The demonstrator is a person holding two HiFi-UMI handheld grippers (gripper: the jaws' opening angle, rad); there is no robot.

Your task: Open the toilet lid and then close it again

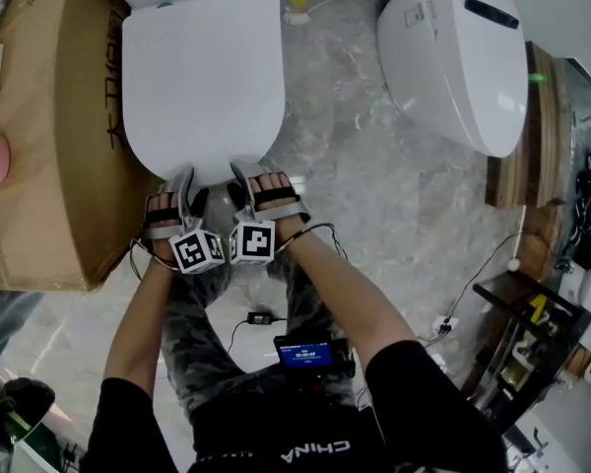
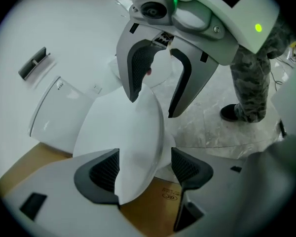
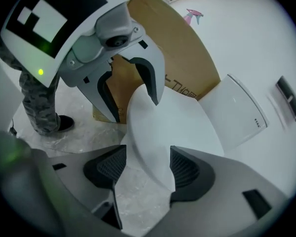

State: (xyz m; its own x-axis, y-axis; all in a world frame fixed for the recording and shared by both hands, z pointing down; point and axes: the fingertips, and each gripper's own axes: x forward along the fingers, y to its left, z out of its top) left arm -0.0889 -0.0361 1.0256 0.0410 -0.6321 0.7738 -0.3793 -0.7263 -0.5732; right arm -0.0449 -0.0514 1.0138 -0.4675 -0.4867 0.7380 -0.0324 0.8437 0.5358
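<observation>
The white toilet lid [image 1: 202,77] lies shut, flat on its bowl, at the top middle of the head view. Both grippers sit side by side at its rounded front edge. My left gripper [image 1: 189,193] stands open, and the lid's thin front rim [image 2: 130,142] runs between its jaws with a gap at the right pad [image 2: 187,167]. My right gripper [image 1: 244,187] is also open, astride the same rim [image 3: 158,147], with room at its left pad [image 3: 106,168]. Each gripper view shows the other gripper, the right one [image 2: 153,78] and the left one [image 3: 130,90], facing it across the lid.
A large cardboard box [image 1: 49,136] stands tight against the toilet's left side. A second white toilet [image 1: 458,57] is at the upper right, with wooden furniture [image 1: 512,166] beyond it. Marble floor [image 1: 374,195] lies between them. Cables and a small device [image 1: 305,353] hang by the person's legs.
</observation>
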